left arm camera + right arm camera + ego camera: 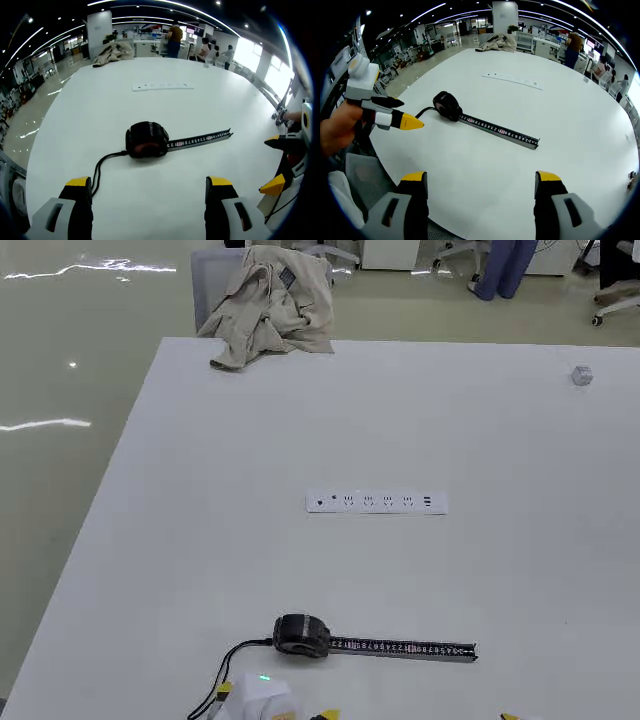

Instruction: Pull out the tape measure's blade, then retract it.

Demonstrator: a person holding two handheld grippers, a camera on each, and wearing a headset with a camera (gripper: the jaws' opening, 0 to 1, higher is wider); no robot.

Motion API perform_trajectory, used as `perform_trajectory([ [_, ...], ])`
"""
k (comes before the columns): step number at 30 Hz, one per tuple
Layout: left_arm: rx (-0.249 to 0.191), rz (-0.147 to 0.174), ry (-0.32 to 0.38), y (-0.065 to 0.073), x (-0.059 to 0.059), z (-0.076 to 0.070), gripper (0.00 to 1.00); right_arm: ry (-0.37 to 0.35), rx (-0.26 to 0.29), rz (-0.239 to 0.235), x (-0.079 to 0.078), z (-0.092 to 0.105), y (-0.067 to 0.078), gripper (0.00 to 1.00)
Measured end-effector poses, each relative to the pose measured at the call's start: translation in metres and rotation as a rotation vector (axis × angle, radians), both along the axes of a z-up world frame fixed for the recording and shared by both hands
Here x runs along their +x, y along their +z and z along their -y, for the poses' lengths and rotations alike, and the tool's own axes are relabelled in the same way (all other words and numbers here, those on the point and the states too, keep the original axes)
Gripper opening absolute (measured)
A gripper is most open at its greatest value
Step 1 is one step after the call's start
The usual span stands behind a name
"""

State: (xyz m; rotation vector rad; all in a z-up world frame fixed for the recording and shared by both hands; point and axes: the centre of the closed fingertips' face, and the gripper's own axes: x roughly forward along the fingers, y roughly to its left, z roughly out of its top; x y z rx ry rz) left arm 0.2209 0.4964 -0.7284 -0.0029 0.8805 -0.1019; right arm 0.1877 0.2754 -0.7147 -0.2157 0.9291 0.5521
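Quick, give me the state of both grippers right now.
Left gripper: open, holding nothing; the tape measure lies ahead of it, untouched.
Right gripper: open, holding nothing.

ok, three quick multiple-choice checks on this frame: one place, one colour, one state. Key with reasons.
1. Where is the white oblong power strip relative to the black round-cased tape measure?
A. Farther out on the white table
B. On top of it
C. Nearer the person

2. On the left gripper, the tip colour is:
A. Red
B. Yellow
C. Blue

3. The tape measure's dark numbered blade is:
A. Fully retracted
B. Standing upright
C. Pulled out, lying flat on the table

Answers:
1 A: the head view shows the strip beyond the tape measure, mid-table.
2 B: yellow caps top both jaws.
3 C: the blade lies extended from the case; the left gripper and right gripper are open, apart from it.
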Motion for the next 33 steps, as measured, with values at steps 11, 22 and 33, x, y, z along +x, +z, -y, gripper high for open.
perform_trajectory([
  [11,-0.015,0.011,0.023,-0.008,0.026,-0.002,0.91,0.016,-0.020,-0.002,0.010,0.004,-0.006,0.89],
  [22,-0.017,0.014,0.035,-0.018,0.042,-0.004,0.89,0.063,-0.058,0.000,0.017,0.007,-0.015,0.88],
  [33,-0.011,0.006,0.046,-0.021,0.045,-0.007,0.88,0.150,-0.075,0.038,0.033,0.005,-0.021,0.86],
])
